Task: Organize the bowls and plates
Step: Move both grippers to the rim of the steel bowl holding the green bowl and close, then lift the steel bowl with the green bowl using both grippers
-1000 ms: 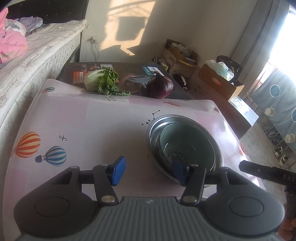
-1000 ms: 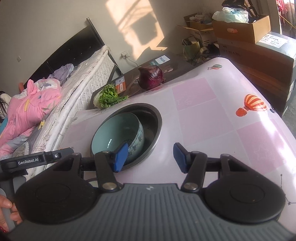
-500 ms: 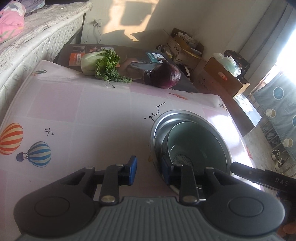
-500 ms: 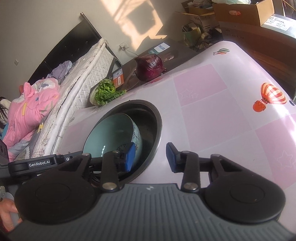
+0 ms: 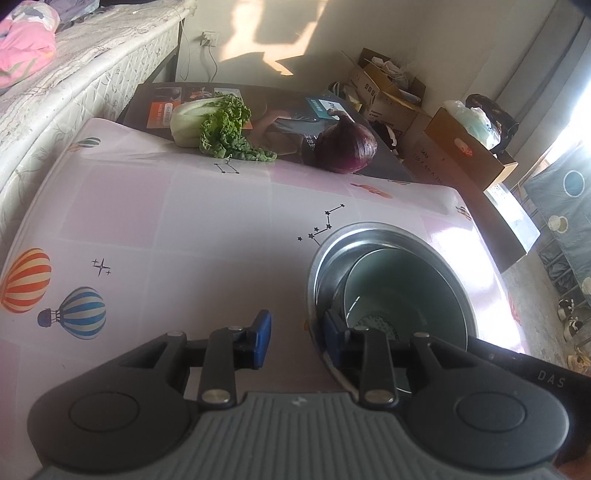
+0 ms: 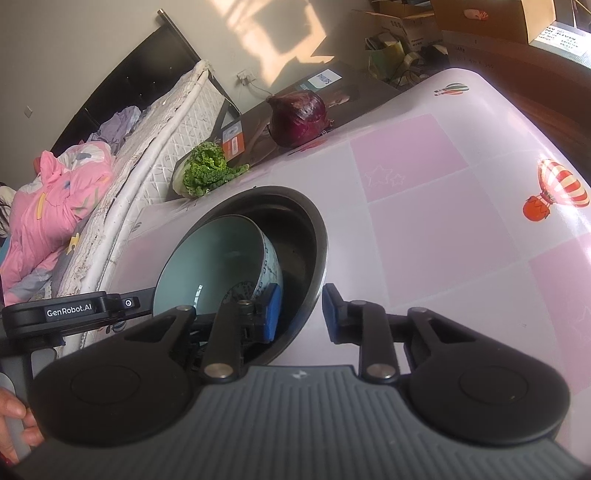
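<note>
Risk-wise, both my left gripper (image 5: 297,339) and right gripper (image 6: 299,313) sit part-spread straddling the steel basin (image 6: 318,254) rim at 6 o'clock, not yet pinching, so an uneven lift could tip the tilted ceramic bowl (image 6: 218,266) out.

Two close wrist views from opposite sides, sharing metal basin (image 5: 391,236) (image 6: 317,236).

Bright daylight from the window side, blown-out white glare at the right edge of the left wrist view, warm sun patches with hard shadows on the wall (image 5: 266,33), soft sheen on the pink tablecloth (image 6: 424,221), strong fisheye bending at edges, slight haze
</note>
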Tool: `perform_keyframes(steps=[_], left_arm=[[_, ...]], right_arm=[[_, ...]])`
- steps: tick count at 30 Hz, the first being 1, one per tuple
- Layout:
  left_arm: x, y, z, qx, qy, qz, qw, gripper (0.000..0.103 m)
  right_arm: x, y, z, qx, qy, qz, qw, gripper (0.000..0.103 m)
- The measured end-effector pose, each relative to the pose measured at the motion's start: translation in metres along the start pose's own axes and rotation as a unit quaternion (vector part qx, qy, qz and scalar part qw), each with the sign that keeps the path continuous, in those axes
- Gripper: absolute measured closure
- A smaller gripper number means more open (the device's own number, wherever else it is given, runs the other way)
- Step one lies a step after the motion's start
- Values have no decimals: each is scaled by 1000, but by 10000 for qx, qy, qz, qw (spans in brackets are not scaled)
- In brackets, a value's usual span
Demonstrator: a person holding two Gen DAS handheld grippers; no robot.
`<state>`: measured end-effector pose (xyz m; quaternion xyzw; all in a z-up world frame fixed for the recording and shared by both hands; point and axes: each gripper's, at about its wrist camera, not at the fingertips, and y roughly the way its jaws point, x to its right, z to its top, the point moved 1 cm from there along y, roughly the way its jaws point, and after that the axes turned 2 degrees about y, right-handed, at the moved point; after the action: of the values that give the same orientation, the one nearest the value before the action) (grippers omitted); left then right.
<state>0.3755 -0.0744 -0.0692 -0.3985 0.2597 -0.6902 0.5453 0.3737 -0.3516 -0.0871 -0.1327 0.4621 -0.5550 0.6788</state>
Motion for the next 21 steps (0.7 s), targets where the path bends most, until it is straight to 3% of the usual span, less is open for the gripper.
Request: perform_keyframes(steps=[3,11,16,21], left_arm=[[-1,6,1,-80,-53,61,9999,64],[-15,23,4,-241,-466,-214,9984,55],[-16,31,8,-246,-501,-192,9983,59],[-15,36,9,-255,-500,-287,9980,71]], right_arm=[[2,0,0,-34,17,2,10000,79],[7,5,1,-95,96,3,9999,79],[10,10,4,-68,124,-14,9999,79],[15,22,8,-103,286,33,9995,79]])
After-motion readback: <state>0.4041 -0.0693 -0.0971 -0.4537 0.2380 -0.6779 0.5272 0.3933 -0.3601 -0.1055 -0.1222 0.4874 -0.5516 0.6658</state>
